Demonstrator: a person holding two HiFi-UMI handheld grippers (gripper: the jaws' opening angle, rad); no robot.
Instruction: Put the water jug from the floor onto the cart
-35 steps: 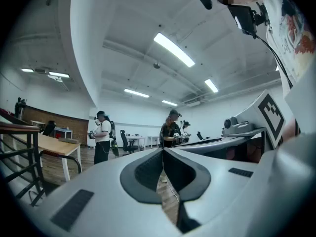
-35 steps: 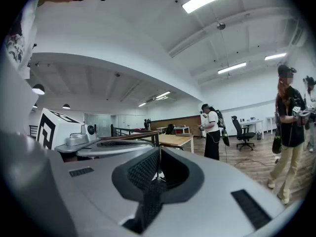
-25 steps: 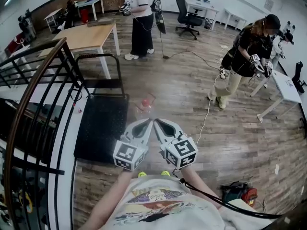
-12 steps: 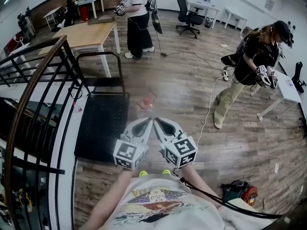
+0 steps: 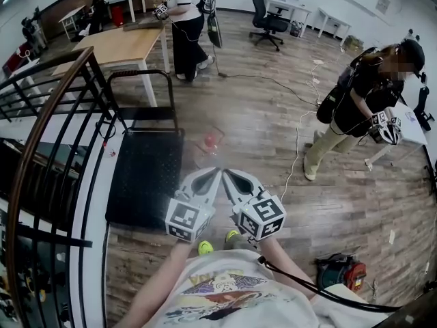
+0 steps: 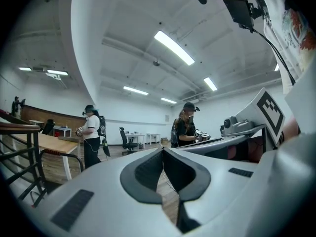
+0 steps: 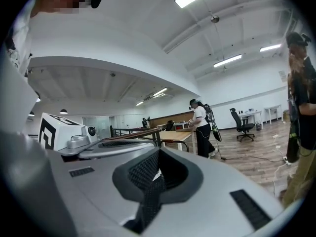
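Note:
The water jug [image 5: 208, 145], clear with a red cap, stands on the wood floor just right of the cart's front edge. The cart [image 5: 145, 176] is a low black platform with a black tube handle [image 5: 140, 80] at its far end. In the head view my left gripper [image 5: 216, 173] and right gripper [image 5: 227, 173] are held side by side close to my body, tips almost touching, short of the jug and above the floor. Both are shut with nothing between the jaws, as seen in the left gripper view [image 6: 162, 150] and the right gripper view [image 7: 158, 153].
A black stair railing [image 5: 61, 108] runs along the left of the cart. A wooden table [image 5: 126, 46] stands behind it, with a person [image 5: 186, 19] next to it. Another person [image 5: 362, 101] stands at right by a white cable [image 5: 295, 159]. A red tool bag [image 5: 339, 273] lies near my right.
Both grippers stay shut and together, drifting slightly right in the picture. The person at the back has walked toward the table, and the person at right has stepped and turned.

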